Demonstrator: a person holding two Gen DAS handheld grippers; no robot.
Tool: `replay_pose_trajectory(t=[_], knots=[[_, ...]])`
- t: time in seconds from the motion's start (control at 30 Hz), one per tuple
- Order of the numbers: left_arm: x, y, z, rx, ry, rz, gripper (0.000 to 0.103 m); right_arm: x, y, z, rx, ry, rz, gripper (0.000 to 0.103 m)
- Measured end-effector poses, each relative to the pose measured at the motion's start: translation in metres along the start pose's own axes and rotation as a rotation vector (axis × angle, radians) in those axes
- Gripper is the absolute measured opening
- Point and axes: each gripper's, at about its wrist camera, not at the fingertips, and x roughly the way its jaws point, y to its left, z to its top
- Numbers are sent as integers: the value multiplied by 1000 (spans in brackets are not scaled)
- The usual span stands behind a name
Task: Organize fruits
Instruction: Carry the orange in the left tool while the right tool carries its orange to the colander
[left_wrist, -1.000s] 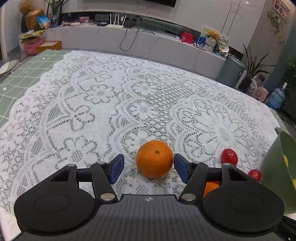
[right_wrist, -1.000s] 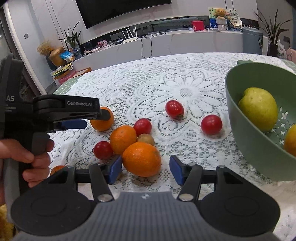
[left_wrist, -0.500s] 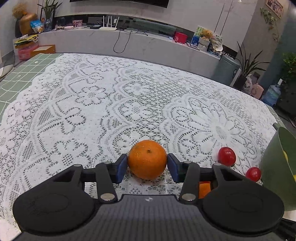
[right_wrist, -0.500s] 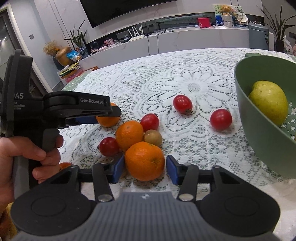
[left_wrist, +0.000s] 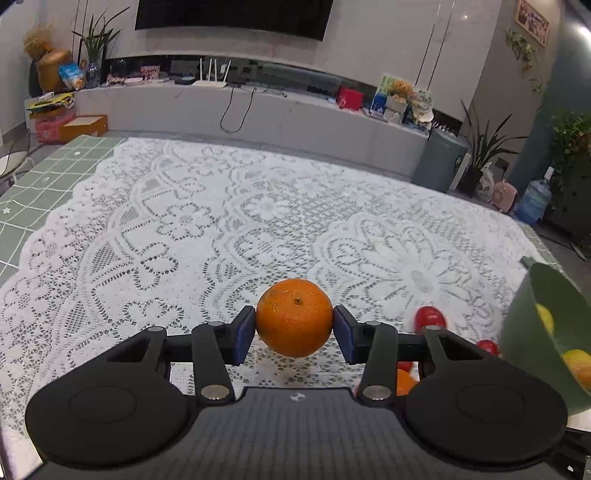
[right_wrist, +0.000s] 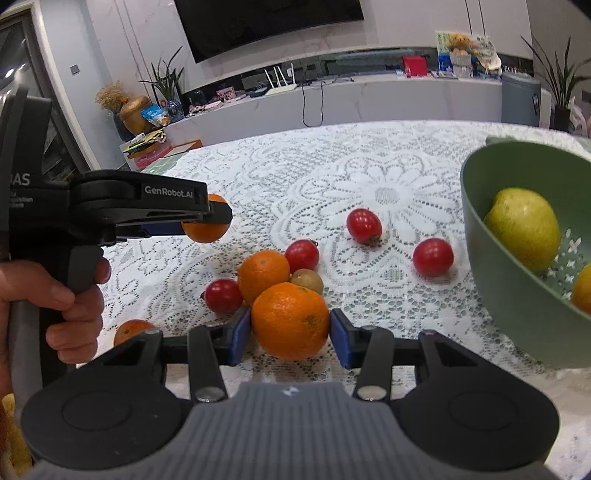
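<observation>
My left gripper (left_wrist: 294, 328) is shut on an orange (left_wrist: 294, 317) and holds it just above the lace cloth; in the right wrist view that same orange (right_wrist: 207, 234) hangs at the left gripper's fingertips (right_wrist: 219, 218). My right gripper (right_wrist: 290, 334) is shut on a larger orange (right_wrist: 290, 321) at the near edge of the fruit pile. Behind it lie another orange (right_wrist: 263, 271), a kiwi (right_wrist: 307, 280) and several red tomatoes (right_wrist: 364, 226). A green colander bowl (right_wrist: 491, 288) on the right holds a yellow-green pear (right_wrist: 524, 229).
A person's hand (right_wrist: 70, 306) grips the left tool's handle at the left. A small orange (right_wrist: 133, 330) lies near that hand. The bowl (left_wrist: 524, 332) also shows at the right edge of the left wrist view. The white lace cloth (left_wrist: 184, 221) stretches far ahead.
Both grippers closed from open onto their oranges. The left one then lifted its orange a little off the cloth; the right gripper stayed in place.
</observation>
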Motion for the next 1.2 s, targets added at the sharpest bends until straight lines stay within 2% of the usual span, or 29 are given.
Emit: replay_pose_trajectory(t=[0.17, 0.33, 0.43, 0.57, 0.83, 1.2], knots=[[-22, -5, -2, -10, -25, -20, 52, -20, 2, 0, -24, -27, -10, 44], [-41, -15, 1, -34, -30, -88, 52, -42, 4, 2, -58, -47, -34, 43], [-52, -27, 2, -34, -31, -138, 52, -55, 4, 5, -83, -52, -84, 43], [-67, -53, 3, 15, -34, -186, 52, -75, -8, 12, -71, -64, -103, 43], [-90, -107, 3, 123, -33, -287, 52, -112, -46, 33, -120, -27, -250, 43], [-78, -177, -7, 255, 39, -380, 52, -133, -114, 52, -161, 28, -388, 43]])
